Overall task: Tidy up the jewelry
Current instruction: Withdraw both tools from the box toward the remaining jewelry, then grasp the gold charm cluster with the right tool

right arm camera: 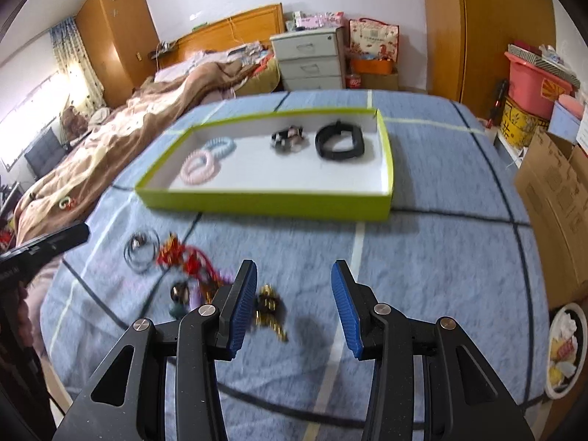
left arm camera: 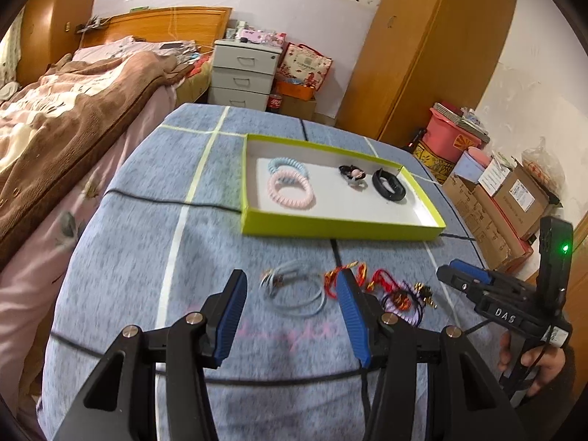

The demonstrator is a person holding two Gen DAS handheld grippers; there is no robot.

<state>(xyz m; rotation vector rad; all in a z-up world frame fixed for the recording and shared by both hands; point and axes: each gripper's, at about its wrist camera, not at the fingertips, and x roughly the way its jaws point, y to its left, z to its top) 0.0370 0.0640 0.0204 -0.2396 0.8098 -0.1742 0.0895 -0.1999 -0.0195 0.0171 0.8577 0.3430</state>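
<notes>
1. Far left stands a bed (left arm camera: 66, 110) under a brown blanket, its edge just beside the table (left arm camera: 128, 257), which wears a blue checked cloth.
2. The left gripper (left arm camera: 290, 290) hangs low over the near part of the table, its blue-padded fingers (left arm camera: 231, 316) spread wide with nothing between them.
3. In the gap between those fingers, flat on the cloth, lies a pale blue-grey cord loop (left arm camera: 294, 290) with a small metal charm.
4. Just right of the loop, partly hidden by the left gripper's right finger, sits a tangle of red and gold string bracelets (left arm camera: 378, 283); dark cords and small gold beads (left arm camera: 426, 292) trail off its right end. The pieces overlap and blur, so I cannot count them.
5. Farther back, well apart from the loose pile, is a lime-green tray (left arm camera: 330, 228) with a white floor. Inside, left to right: a pink coil band (left arm camera: 290, 189) overlapping a blue coil band (left arm camera: 284, 164), a black-and-white hair tie (left arm camera: 353, 175), and a black band (left arm camera: 388, 183).
6. The right gripper (right arm camera: 294, 301) hovers over bare cloth, jaws apart and empty; the gold beads (right arm camera: 270, 307) lie just beside its left finger.
7. At the right edge, cardboard boxes (left arm camera: 514, 198) and a pink tub (left arm camera: 450, 134) crowd the floor beside the table.
</notes>
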